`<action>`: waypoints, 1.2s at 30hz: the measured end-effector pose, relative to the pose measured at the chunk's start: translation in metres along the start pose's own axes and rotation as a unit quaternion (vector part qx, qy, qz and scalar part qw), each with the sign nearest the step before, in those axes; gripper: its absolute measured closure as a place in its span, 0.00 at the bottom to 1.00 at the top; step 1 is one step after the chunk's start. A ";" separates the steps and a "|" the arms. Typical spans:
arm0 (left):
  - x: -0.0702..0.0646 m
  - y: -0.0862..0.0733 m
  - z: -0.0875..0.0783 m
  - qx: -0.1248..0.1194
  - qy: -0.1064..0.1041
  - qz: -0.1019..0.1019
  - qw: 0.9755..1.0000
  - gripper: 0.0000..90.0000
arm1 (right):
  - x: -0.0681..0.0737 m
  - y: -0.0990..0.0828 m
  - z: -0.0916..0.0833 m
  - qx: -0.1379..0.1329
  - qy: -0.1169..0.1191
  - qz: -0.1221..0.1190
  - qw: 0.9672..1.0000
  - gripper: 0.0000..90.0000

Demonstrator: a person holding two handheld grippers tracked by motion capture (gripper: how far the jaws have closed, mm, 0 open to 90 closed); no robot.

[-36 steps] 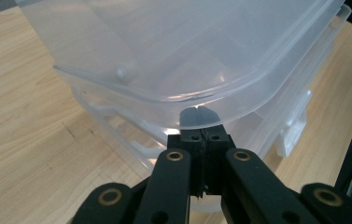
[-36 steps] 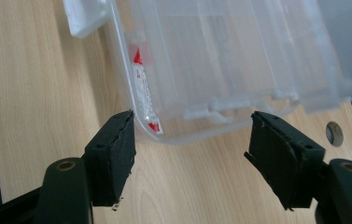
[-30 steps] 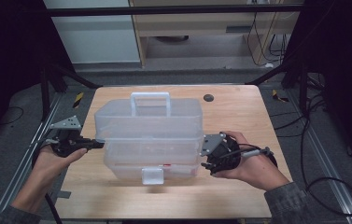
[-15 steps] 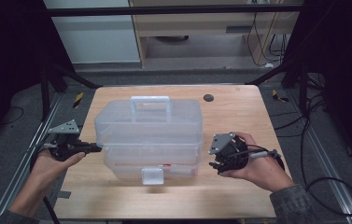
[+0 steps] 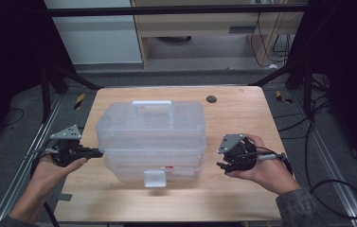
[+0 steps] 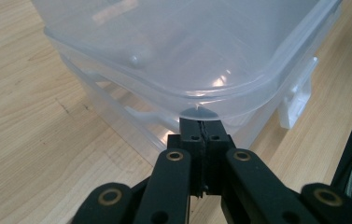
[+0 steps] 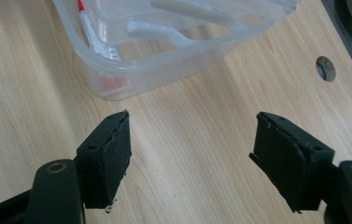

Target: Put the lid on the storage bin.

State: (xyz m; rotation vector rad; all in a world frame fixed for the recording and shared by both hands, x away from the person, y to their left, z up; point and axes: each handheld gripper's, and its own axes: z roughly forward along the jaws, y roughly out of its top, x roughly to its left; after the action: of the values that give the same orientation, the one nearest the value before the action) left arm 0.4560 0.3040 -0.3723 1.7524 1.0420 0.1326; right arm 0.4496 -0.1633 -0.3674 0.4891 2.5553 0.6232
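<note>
A clear plastic storage box [image 5: 152, 137] with a white handle [image 5: 152, 105] and a white front latch [image 5: 154, 178] stands mid-table. My left gripper [image 5: 99, 152] is at its left side, jaws shut with nothing between them. In the left gripper view the left gripper's tip [image 6: 200, 123] sits just under the overhanging lid rim [image 6: 201, 100], which looks slightly raised. My right gripper [image 5: 219, 165] is held off to the box's right, apart from it. Its jaws stand open over bare wood [image 7: 190, 140]. A red-and-white pen [image 7: 92, 35] lies inside the box [image 7: 164, 56].
The wooden table [image 5: 242, 118] has a round cable hole [image 5: 211, 99] at the back right, also in the right gripper view as a hole [image 7: 326, 67]. Dark frame legs and cables flank the table. Bare wood lies right of and in front of the box.
My right gripper has drawn away from the box's right side, moving right and slightly toward the near edge. The left gripper has stayed at the box's left side.
</note>
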 end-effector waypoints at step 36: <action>0.038 -0.025 -0.019 0.012 0.056 0.007 0.998 1.00 | -0.016 -0.010 0.011 0.010 -0.047 0.049 0.998 0.30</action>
State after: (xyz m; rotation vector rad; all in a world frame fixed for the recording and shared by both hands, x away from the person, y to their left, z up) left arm 0.4547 0.3456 -0.3978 1.7917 1.1164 0.2298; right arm 0.4658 -0.1753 -0.3755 0.6380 2.4623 0.5945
